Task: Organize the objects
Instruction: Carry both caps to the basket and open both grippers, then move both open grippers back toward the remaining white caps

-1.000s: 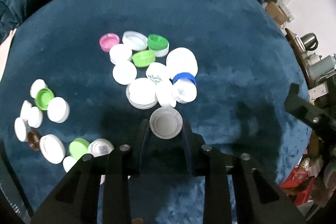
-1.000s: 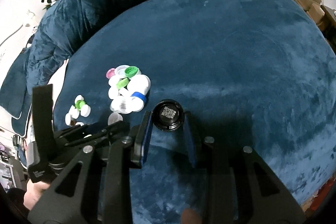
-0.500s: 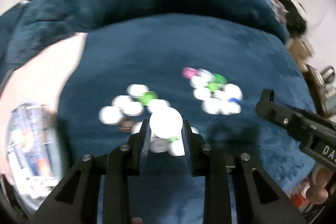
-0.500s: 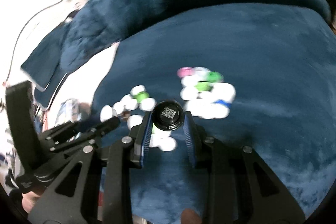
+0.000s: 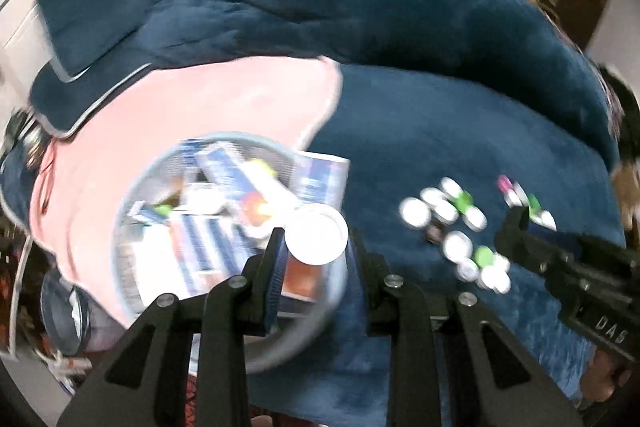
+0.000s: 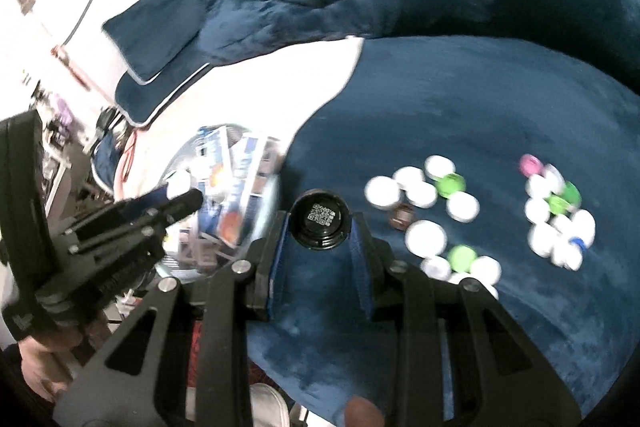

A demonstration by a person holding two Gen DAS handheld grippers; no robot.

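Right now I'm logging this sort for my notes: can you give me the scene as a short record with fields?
surface: dark blue plush blanket
left gripper: shut on white cap, over the basin
right gripper: shut on black cap with a QR label
container: round basin filled with blue-and-white boxes, on pink sheet
loose caps: two clusters on the blanket, mostly white, some green, one pink

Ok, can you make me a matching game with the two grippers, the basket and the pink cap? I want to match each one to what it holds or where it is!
Things:
1. left gripper
2. right gripper
3. round basket
4. pink cap

Matches:
A. lying on the blue blanket
B. shut on a black cap
C. full of blue and white packets
D. shut on a white cap

Pairs: 1-D, 2-B, 3-C, 4-A
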